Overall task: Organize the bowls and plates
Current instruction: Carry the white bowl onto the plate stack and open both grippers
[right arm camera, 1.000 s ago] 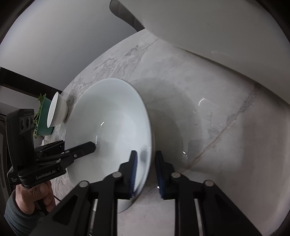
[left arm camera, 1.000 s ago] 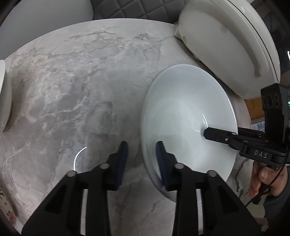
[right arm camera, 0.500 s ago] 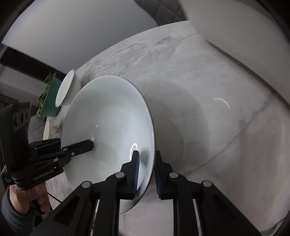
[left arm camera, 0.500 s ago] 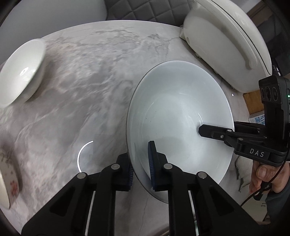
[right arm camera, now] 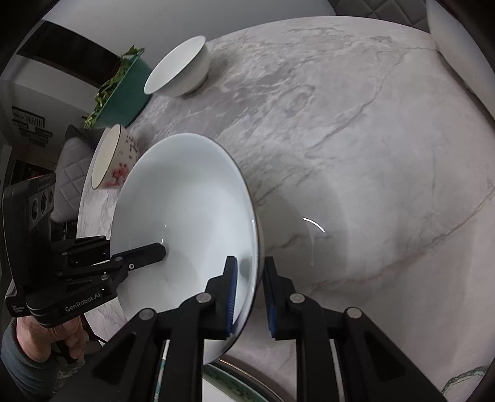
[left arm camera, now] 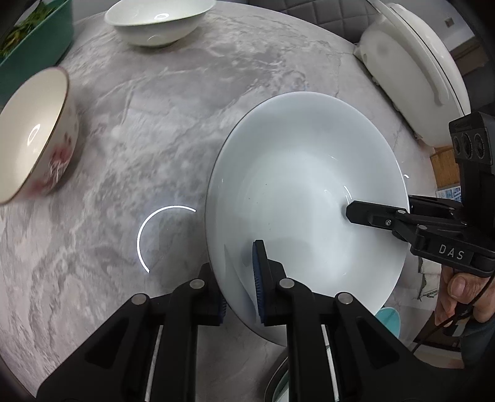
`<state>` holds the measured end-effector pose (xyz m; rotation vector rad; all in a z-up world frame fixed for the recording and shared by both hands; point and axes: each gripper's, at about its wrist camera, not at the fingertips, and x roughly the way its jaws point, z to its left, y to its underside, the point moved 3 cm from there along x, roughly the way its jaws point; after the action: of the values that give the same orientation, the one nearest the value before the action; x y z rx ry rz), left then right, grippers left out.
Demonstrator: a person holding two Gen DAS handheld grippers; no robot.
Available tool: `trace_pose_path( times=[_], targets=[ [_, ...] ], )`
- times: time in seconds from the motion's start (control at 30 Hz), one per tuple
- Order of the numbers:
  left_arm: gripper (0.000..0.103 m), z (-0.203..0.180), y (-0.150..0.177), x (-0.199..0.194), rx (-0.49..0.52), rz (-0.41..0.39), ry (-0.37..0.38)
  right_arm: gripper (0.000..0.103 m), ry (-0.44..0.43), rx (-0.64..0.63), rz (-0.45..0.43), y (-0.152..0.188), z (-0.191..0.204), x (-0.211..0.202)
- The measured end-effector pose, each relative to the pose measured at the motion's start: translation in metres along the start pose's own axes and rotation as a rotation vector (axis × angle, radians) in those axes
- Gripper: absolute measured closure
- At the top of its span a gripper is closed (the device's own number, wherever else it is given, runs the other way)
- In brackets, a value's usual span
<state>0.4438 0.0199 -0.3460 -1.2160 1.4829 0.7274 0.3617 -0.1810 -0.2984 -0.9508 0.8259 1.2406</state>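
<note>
Plate (left arm camera: pixel 303 198), big and white, hangs tilted above the marble table (left arm camera: pixel 173 123), carried by both grippers at once; the left gripper (left arm camera: pixel 239 278) is clamped on its rim at 6 o'clock in the left wrist view, one blue pad inside and one under the rim; the right gripper (right arm camera: pixel 250 290) is clamped on the opposite rim, which sits at 5 o'clock of the plate in the right wrist view; each gripper shows in the other's camera, with a hand (left arm camera: pixel 461 293) on the handle. On the table, well apart from the plate, a flowered bowl (left arm camera: pixel 37 133) stands at 9 o'clock in the left view; a white bowl (left arm camera: pixel 157 21) stands at 11 o'clock; a green tub (left arm camera: pixel 34 40) with leaves is at 10 o'clock, at the table edge; a white lidded appliance (left arm camera: pixel 414 68) sits at 2 o'clock.
</note>
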Motion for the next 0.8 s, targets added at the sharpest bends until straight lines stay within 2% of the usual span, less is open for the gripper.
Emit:
trace_pose_path(
  times=[0.33, 0.7, 0.77, 0.8],
  targets=[
    [0.091, 0.006, 0.021, 0.008, -0.024, -0.002, -0.011, 0.084, 0.001, -0.012, 0.02, 0.005, 0.006, 0.013],
    [0.09, 0.007, 0.02, 0.014, -0.043, -0.019, -0.019, 0.084, -0.008, -0.013, 0.025, 0.009, 0.006, 0.023],
    [0.089, 0.008, 0.019, 0.014, -0.055, -0.017, -0.009, 0.076, -0.028, -0.009, 0.027, 0.009, 0.006, 0.023],
    [0.084, 0.011, 0.018, 0.013, -0.067, -0.017, -0.004, 0.072, -0.04, -0.008, 0.026, 0.01, 0.007, 0.022]
  ],
)
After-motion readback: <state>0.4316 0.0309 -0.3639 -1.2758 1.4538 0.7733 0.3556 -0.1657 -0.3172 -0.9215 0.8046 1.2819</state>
